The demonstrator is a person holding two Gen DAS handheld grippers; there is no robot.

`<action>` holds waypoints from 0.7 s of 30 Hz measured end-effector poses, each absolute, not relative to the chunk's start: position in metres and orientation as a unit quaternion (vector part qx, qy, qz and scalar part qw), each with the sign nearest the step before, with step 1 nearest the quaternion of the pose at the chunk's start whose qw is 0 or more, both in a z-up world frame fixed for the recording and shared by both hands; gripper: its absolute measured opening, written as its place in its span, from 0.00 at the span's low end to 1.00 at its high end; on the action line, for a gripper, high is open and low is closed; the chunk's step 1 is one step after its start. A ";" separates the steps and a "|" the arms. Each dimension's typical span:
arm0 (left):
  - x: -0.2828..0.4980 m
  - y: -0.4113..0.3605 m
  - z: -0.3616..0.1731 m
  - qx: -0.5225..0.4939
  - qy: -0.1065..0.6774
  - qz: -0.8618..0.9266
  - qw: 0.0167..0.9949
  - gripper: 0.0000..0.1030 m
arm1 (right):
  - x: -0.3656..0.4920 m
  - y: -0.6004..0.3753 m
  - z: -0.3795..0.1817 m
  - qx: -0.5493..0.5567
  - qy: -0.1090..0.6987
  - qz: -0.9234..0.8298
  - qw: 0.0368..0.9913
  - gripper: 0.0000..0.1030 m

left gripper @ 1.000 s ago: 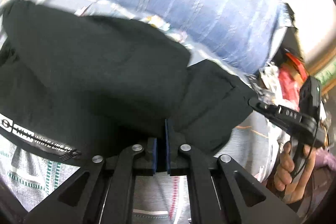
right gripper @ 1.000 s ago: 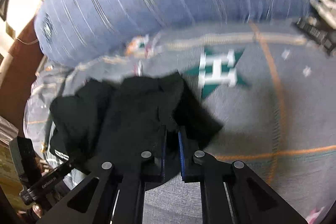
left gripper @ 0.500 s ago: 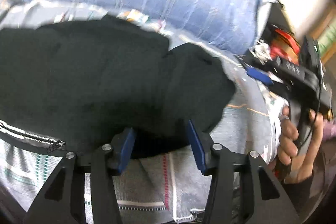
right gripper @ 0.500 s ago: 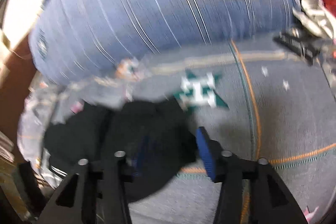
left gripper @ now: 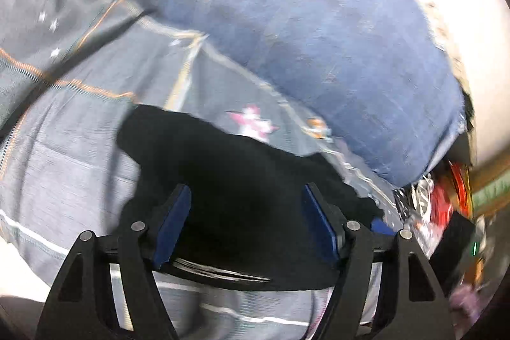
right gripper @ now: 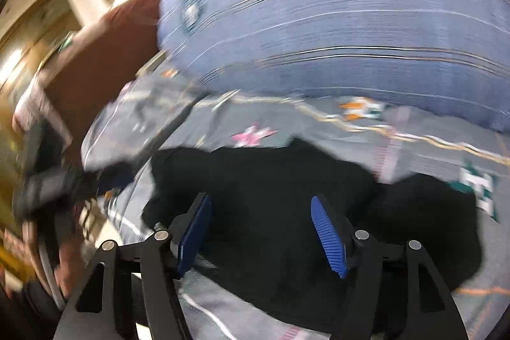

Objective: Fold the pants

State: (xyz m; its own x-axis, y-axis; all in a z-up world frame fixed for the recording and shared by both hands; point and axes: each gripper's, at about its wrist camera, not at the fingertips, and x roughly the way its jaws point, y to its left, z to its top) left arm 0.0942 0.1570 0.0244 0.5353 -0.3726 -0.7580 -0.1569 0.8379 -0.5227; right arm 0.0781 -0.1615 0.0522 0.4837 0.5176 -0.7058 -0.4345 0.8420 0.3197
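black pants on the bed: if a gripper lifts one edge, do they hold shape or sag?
Likely sag: the black pants lie in soft, uneven folds on the bedspread. Probably light, thin cloth. A single-edge lift may undo the fold.

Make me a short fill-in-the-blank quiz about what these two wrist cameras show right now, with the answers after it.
1. The pants lying on the grey patterned bedspread are ___ in colour.
2. The left claw and the right claw both stand ___, gripping nothing.
3. The pads on the claw fingers are ___.
4. Behind the pants lies a big striped ___ pillow.

Answers: black; open; blue; blue
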 end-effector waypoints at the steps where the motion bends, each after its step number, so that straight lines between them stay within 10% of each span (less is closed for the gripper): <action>1: 0.098 0.166 0.018 -0.287 0.483 -0.064 0.825 0.69 | 0.076 -0.139 0.047 0.028 0.426 0.293 0.855 0.71; 16: 0.120 0.204 -0.053 -0.379 0.514 -0.026 0.769 0.60 | 0.072 -0.008 -0.036 -0.129 0.451 0.324 0.821 0.53; 21: 0.122 0.204 -0.042 -0.370 0.491 -0.018 0.789 0.28 | 0.077 -0.009 -0.040 -0.130 0.454 0.310 0.825 0.07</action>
State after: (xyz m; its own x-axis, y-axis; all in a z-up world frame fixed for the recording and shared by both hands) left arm 0.1221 0.2042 -0.0423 0.5182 -0.3913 -0.7605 -0.3352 0.7252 -0.6015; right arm 0.0769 -0.0086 -0.0398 0.3955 0.3939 -0.8297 -0.6298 0.7739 0.0672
